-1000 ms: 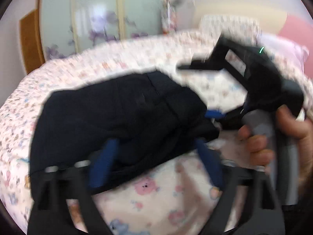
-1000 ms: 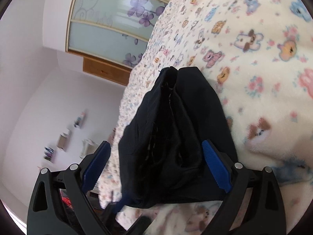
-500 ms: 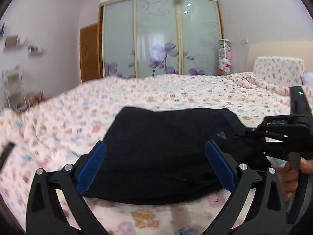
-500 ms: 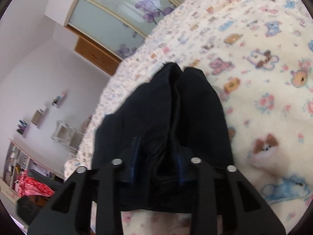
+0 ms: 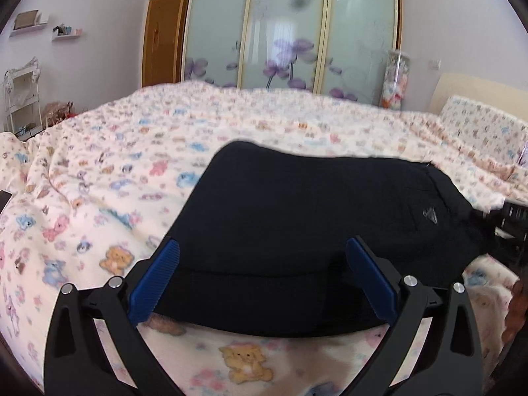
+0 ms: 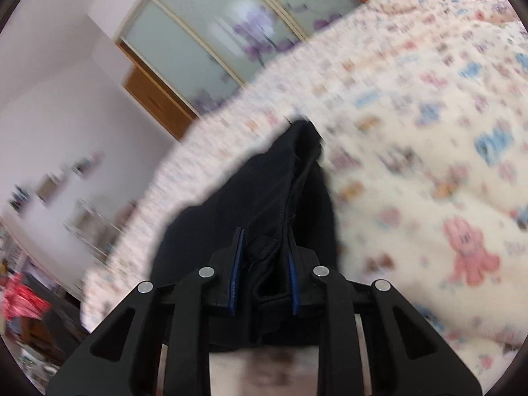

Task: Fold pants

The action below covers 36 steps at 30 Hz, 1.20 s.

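1. Left wrist view: my left tool (image 5: pixel 262 277) sits low over the bed (image 5: pixel 99 171), its two blue pads (image 5: pixel 155 279) spread wide apart, nothing pinched between them.
2. Same view: the black pants (image 5: pixel 297 224) lie folded into a compact dark bundle on the bedspread, in front of the pads and partly between them. The near fold edge runs across between the two fingers; I cannot tell whether the pads touch the cloth.
3. Same view: a small pale mark shows on the cloth towards the bundle's right end. At that end a bit of black hardware, the right tool (image 5: pixel 513 221), meets the fabric at the frame's right edge.
4. Same view: the bedspread is cream with small cartoon animals. Beyond the bed's far edge stand frosted sliding doors (image 5: pixel 290 29) with purple flowers and a wooden door (image 5: pixel 161 39) beside them. Wall shelves (image 5: pixel 33 23) and a white rack (image 5: pixel 19 95) are to the far left.
5. Right wrist view: my right tool (image 6: pixel 264 274) has its pads drawn close together, clamped on a bunched end of the pants (image 6: pixel 250 204). Cloth fills the narrow gap between the pads.
6. Same view: from the clamp the pants stretch away across the bed (image 6: pixel 429 132) to a narrow far end. The picture is tilted and blurred; the bedspread print is smeared.
7. Same view: the sliding doors (image 6: pixel 214 39) show at the top, past the bed's far edge.
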Each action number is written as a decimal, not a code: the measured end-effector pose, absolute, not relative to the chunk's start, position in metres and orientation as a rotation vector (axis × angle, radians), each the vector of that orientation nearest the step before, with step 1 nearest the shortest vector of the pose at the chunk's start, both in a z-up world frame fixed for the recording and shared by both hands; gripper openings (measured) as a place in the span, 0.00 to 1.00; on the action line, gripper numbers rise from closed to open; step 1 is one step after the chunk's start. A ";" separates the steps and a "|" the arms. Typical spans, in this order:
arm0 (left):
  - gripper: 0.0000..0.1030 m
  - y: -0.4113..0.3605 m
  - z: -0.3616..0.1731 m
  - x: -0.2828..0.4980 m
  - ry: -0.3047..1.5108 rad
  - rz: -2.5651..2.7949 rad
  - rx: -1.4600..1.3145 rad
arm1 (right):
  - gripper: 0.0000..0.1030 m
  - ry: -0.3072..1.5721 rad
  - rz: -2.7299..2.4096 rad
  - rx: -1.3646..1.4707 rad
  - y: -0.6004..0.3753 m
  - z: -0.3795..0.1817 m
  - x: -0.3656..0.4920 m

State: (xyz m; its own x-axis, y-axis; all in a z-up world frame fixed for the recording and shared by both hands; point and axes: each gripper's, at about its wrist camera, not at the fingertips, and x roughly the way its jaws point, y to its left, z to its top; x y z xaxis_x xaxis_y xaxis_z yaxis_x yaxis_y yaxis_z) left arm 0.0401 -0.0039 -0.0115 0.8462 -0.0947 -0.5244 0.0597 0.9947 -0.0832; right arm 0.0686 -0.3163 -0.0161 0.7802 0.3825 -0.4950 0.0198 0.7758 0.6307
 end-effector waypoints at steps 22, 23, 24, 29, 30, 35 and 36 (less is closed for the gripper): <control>0.98 0.016 0.010 0.020 0.415 -0.062 -0.157 | 0.47 0.690 0.184 0.688 -0.315 -0.028 0.054; 0.98 0.016 0.014 0.020 0.406 -0.075 -0.160 | 0.47 0.651 0.159 0.672 -0.317 -0.022 0.049; 0.98 0.014 0.018 0.023 0.408 -0.094 -0.156 | 0.47 0.617 0.137 0.668 -0.318 -0.017 0.045; 0.98 -0.003 0.017 0.052 0.506 -0.223 -0.175 | 0.47 0.451 0.151 0.590 -0.320 0.007 0.034; 0.98 -0.005 0.015 0.056 0.524 -0.248 -0.189 | 0.47 0.452 0.199 0.574 -0.313 0.009 0.037; 0.98 -0.008 -0.004 0.079 0.589 -0.182 -0.178 | 0.47 0.546 0.319 0.426 -0.275 0.007 0.054; 0.98 -0.004 -0.012 0.085 0.634 -0.121 -0.162 | 0.47 0.640 0.266 0.387 -0.271 -0.006 0.064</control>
